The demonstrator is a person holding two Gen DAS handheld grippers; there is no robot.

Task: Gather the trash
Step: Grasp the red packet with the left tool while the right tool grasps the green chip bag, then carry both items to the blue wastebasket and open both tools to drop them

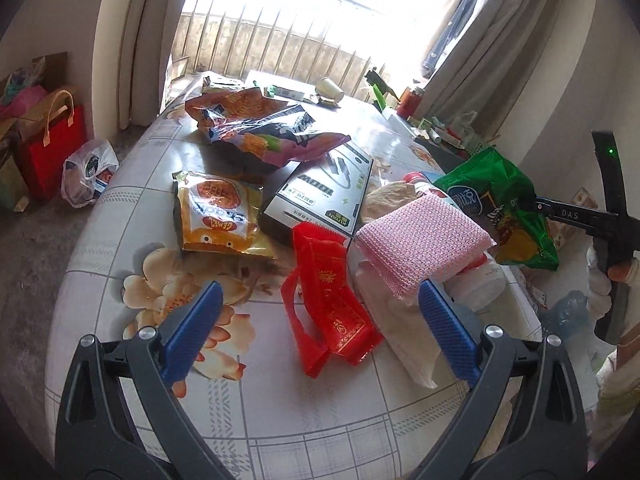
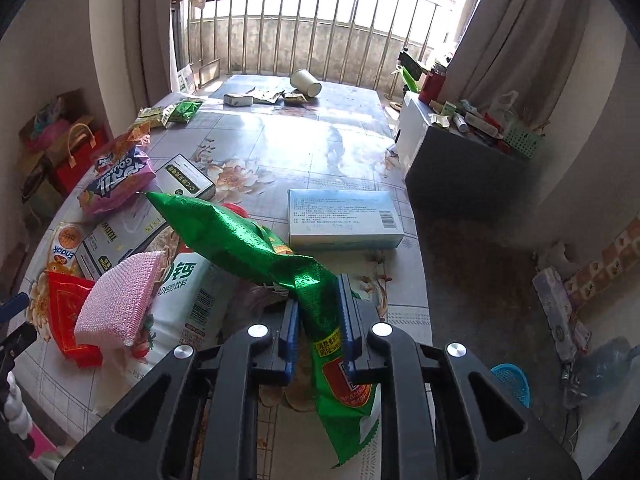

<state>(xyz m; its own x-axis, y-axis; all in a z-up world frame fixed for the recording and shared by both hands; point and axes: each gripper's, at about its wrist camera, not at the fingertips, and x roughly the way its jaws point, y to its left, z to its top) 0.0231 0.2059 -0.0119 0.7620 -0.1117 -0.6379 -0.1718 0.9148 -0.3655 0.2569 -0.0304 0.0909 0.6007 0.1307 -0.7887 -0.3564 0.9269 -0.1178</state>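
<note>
Here, right gripper (image 2: pixel 318 320): clamped on the green bag (image 2: pixel 256 240), pads pinching its crinkled foil
Green bag: shiny, creased, lifted above the table (image 2: pixel 320 148); lower end cut off behind the gripper body
Left gripper (image 1: pixel 320 320): spread wide, holding nothing, blue ribbed pads above the red bag (image 1: pixel 328 300)
Red bag: thin glossy plastic, crumpled flat
Sponge (image 1: pixel 420 236): pink knitted mesh, squarish, lying on a white bottle (image 2: pixel 192 300), mostly hidden
Box (image 2: pixel 344 220): pale blue card, oblong
</note>
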